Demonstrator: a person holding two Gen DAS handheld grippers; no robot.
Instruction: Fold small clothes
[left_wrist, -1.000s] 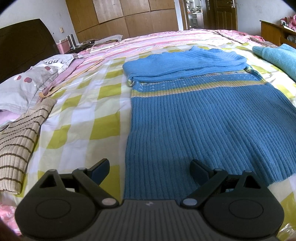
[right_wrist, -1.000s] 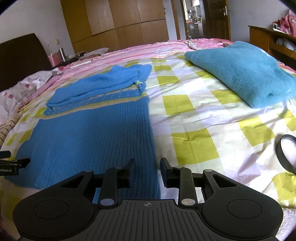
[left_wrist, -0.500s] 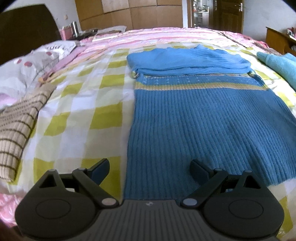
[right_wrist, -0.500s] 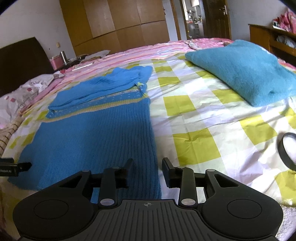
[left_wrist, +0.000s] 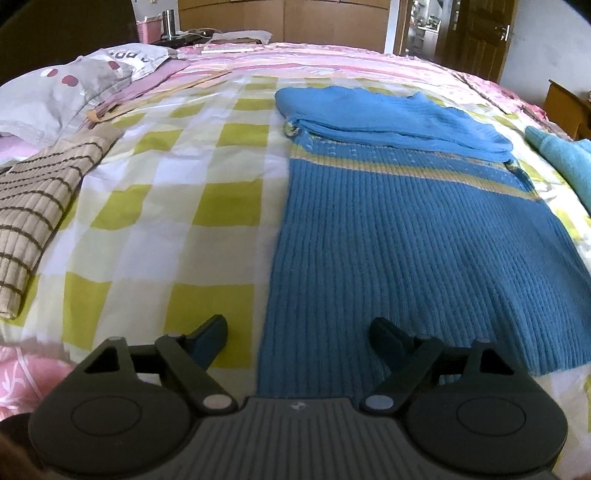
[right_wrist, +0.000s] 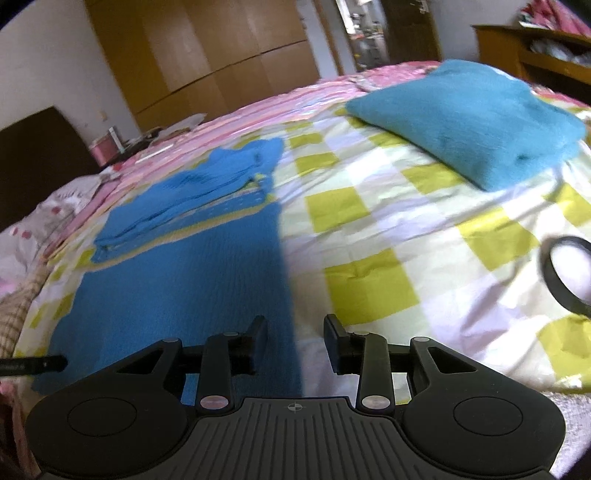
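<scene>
A blue ribbed knit sweater (left_wrist: 399, 236) lies flat on the checked bedspread, its sleeves folded across the top above a yellow stripe. My left gripper (left_wrist: 297, 338) is open, its fingers straddling the sweater's near left hem corner. In the right wrist view the sweater (right_wrist: 184, 288) fills the left half. My right gripper (right_wrist: 295, 338) is partly open, fingers either side of the sweater's near right edge, holding nothing. The tip of the left gripper (right_wrist: 40, 363) shows at the far left edge there.
A folded teal garment (right_wrist: 480, 122) lies at the right of the bed. A black ring (right_wrist: 565, 273) lies on the bedspread at the right. A folded beige striped garment (left_wrist: 33, 206) and a pillow (left_wrist: 66, 85) lie at the left. Wardrobe and door stand behind.
Both grippers have tilted and shifted slightly at the sweater's near hem. The right gripper's fingers have opened a little wider. The sweater has not moved.
</scene>
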